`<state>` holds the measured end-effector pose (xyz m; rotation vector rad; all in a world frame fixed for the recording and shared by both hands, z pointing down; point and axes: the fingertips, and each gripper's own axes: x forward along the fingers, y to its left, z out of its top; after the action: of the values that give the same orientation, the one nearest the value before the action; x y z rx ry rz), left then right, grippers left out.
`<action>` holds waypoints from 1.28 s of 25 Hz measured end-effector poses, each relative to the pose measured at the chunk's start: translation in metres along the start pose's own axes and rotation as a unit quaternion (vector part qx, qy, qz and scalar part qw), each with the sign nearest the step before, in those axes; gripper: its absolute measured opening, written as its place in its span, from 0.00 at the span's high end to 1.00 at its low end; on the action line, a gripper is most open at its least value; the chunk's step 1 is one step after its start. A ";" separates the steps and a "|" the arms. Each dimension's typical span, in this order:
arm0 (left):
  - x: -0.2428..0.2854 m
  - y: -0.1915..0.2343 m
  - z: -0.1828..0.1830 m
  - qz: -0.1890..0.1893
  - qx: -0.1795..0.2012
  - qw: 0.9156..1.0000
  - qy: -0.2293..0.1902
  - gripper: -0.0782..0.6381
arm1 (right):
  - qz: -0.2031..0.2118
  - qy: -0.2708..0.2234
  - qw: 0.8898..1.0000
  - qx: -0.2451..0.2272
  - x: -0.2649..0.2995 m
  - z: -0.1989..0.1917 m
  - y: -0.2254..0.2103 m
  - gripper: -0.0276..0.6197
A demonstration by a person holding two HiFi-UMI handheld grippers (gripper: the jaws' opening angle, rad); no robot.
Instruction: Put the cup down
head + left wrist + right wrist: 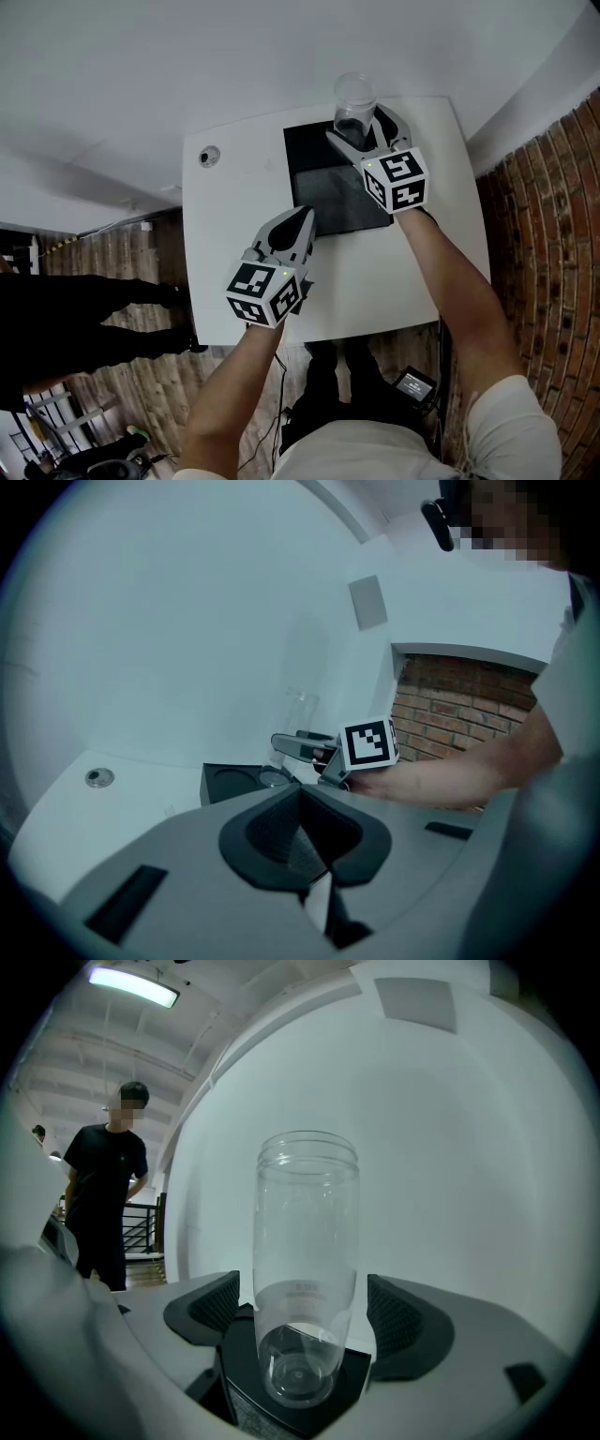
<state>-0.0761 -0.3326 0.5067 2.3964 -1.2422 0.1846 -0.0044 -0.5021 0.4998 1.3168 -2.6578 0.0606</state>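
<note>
A clear, empty plastic cup (307, 1260) stands upright in a round recess at the far end of a black tray (337, 187). My right gripper (307, 1314) is open. Its ribbed pads (403, 1316) flank the cup's lower part with a gap on each side. From the head view the cup (354, 101) rises just beyond the right gripper (366, 131). My left gripper (291, 230) sits at the tray's near left corner, shut and empty. In the left gripper view its jaws (302, 832) meet, and the cup (300, 710) shows faintly past them.
The tray lies on a white table (234, 272) against a white wall. A small round fitting (209, 156) sits at the table's far left. A brick wall (553, 234) runs along the right. A person in black (108, 1204) stands to the left.
</note>
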 end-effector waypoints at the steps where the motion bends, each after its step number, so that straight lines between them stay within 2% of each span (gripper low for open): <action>1: 0.000 0.000 0.000 0.000 0.000 1.000 0.000 0.88 | 0.000 0.000 1.000 -0.001 -0.001 0.001 0.000 0.32; 15: -0.002 -0.007 0.005 -0.003 0.002 1.000 -0.008 0.88 | 0.001 0.010 1.000 -0.004 -0.021 -0.001 0.005 0.32; 27: -0.025 -0.023 0.030 -0.005 0.011 0.999 -0.036 0.88 | 0.010 0.002 1.000 0.003 -0.079 0.035 0.017 0.33; 28: -0.028 -0.025 0.034 -0.007 0.014 0.999 -0.041 0.88 | 0.011 -0.001 1.000 0.001 -0.085 0.042 0.019 0.35; 32: -0.041 -0.041 0.054 -0.016 0.025 0.998 -0.062 0.88 | 0.011 -0.018 0.999 -0.027 -0.117 0.077 0.027 0.65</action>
<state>-0.0719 -0.3048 0.4325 2.5022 -1.2664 0.0601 0.0334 -0.4030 0.4052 1.2853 -2.6833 -0.0314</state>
